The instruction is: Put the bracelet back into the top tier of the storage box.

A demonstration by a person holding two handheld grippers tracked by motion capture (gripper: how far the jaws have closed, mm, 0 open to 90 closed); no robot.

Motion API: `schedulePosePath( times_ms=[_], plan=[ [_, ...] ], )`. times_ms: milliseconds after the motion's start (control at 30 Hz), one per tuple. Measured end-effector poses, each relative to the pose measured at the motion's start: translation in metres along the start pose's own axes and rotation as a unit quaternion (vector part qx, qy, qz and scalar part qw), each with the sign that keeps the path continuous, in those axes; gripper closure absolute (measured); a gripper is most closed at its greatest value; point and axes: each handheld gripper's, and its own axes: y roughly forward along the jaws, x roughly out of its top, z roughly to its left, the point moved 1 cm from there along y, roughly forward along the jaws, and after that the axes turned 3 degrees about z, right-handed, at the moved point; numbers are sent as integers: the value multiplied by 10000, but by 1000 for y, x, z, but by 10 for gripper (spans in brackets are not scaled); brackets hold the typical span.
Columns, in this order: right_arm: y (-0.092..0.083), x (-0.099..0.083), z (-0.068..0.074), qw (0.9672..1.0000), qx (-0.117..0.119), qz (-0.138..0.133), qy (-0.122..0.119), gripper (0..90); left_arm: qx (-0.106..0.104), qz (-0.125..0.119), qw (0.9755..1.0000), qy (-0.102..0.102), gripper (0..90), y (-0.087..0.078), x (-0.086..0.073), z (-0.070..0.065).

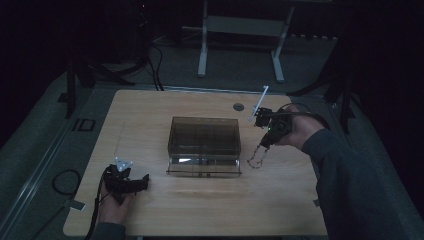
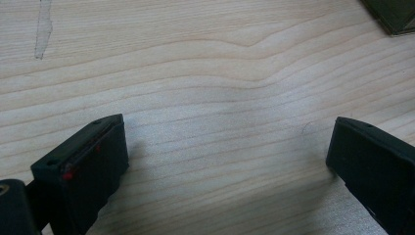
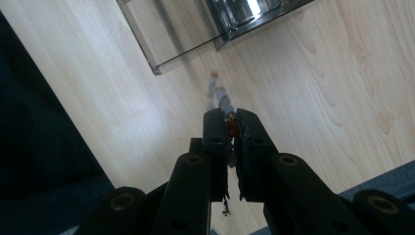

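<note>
While the right tool (image 1: 262, 145) pinches a beaded chain bracelet (image 1: 256, 160) dangling at 3 o'clock of the smoky transparent plastic drawer box (image 1: 204, 136), carry it slowly (beads swing) over the open drawer; left tool (image 1: 135, 182) rests wide-jawed on the pale wooden desk (image 1: 210, 200).

The light wooden bench (image 1: 210, 200) stands on a dark floor, with a small round grommet hole (image 1: 238, 106) near its far edge and a faint pale streak (image 2: 43, 27) on the wood grain toward its left side. Beyond the far edge stands the pale metal frame of another table (image 1: 240, 30), its two legs ending in feet on the floor. Black cables (image 1: 155, 65) run across the floor at the far left, and another cable loop (image 1: 65, 181) lies beside the bench's near left corner.
</note>
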Motion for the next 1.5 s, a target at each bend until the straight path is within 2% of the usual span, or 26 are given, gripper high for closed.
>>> schedulePosePath(
  times_ms=[367, 933, 1267, 1500],
  plan=[
    [-16, 3, -1, 9999, -19, 130, -111, 839, -1, 0, 10000, 1, 23, 0, 0, 0],
    [-35, 13, 12, 9993, -55, -45, -360, 839, -3, -11, 10000, 0, 23, 0, 0, -1],
    [-44, 30, 24, 9979, -39, -226, -610, 838, -12, -8, 10000, 8, 23, 1, 0, -1],
    [-40, 47, 34, 9966, -19, -189, -798, 839, -20, -3, 10000, 17, 23, 0, 0, -1]
  ],
)
